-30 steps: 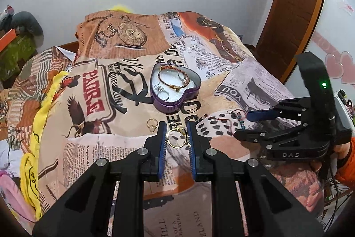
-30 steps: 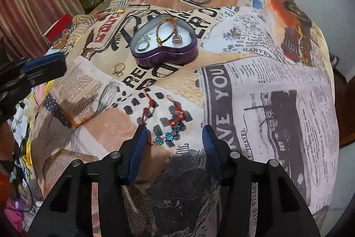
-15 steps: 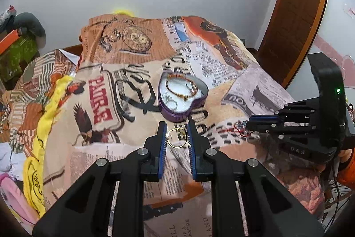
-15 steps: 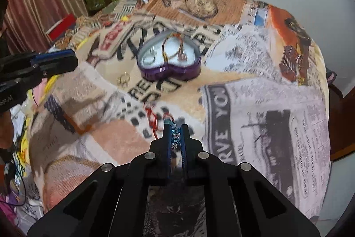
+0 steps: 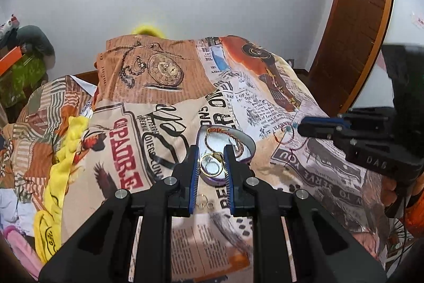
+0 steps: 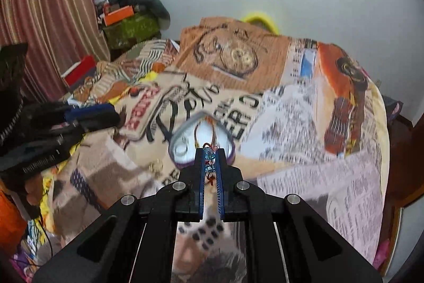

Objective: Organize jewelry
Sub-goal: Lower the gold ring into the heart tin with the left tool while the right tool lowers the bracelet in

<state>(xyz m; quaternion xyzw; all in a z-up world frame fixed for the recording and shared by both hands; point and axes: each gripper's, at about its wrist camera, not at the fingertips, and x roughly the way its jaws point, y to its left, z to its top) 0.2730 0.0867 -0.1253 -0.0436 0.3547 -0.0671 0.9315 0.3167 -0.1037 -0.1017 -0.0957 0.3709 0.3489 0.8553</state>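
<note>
Jewelry is gathering in the heart-shaped tin on the bedspread: a bracelet is lying inside already. We are holding a gold ring in our left gripper near the tin, and pinching a beaded bracelet in our right gripper. Small rings are waiting on the bedspread.

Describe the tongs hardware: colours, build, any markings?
Both tongs, left and right, are matte black angular linkages with silver pivot bolts and blue ribbed finger pads. Seen from the left view, the right unit's body carries white "DAS" lettering. An orange sleeve shows behind it.
</note>
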